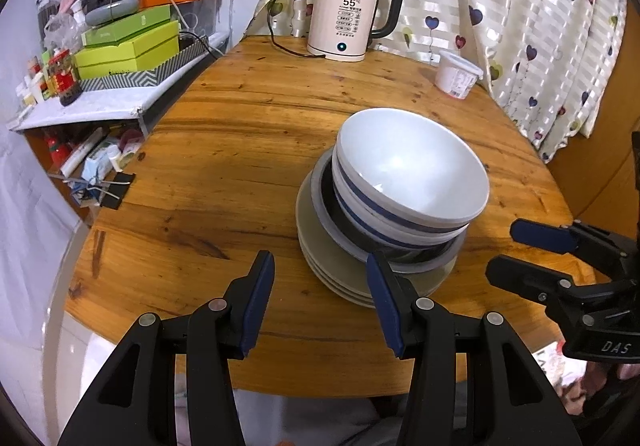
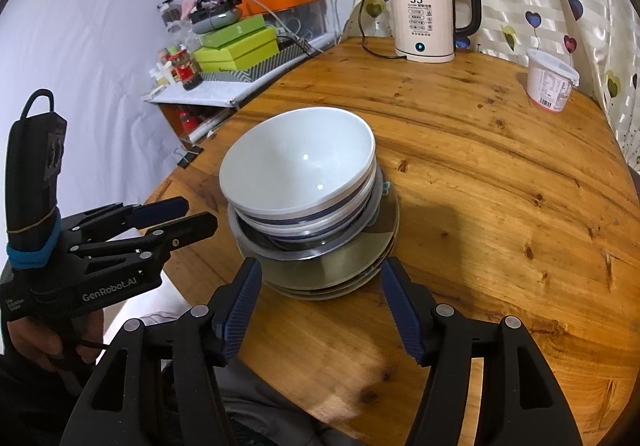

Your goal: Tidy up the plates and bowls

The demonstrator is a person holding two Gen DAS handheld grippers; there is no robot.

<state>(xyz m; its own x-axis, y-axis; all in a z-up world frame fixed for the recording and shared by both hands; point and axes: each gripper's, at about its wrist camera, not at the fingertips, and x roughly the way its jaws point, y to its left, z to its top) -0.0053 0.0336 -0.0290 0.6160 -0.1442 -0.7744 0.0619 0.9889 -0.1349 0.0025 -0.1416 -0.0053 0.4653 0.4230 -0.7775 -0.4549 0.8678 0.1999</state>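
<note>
Black grippers (image 2: 320,278) — blue ribbed pads (image 2: 240,310), silver rivets.

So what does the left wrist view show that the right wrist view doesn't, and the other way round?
Only the left wrist view: the right claw from the side, open and empty, right of the dish stack.
Only the right wrist view: the left claw from the side, open and empty, left of the stack, and the hand gripping it.
Both: the stack, kettle, white tub, round wooden table and green boxes.
</note>
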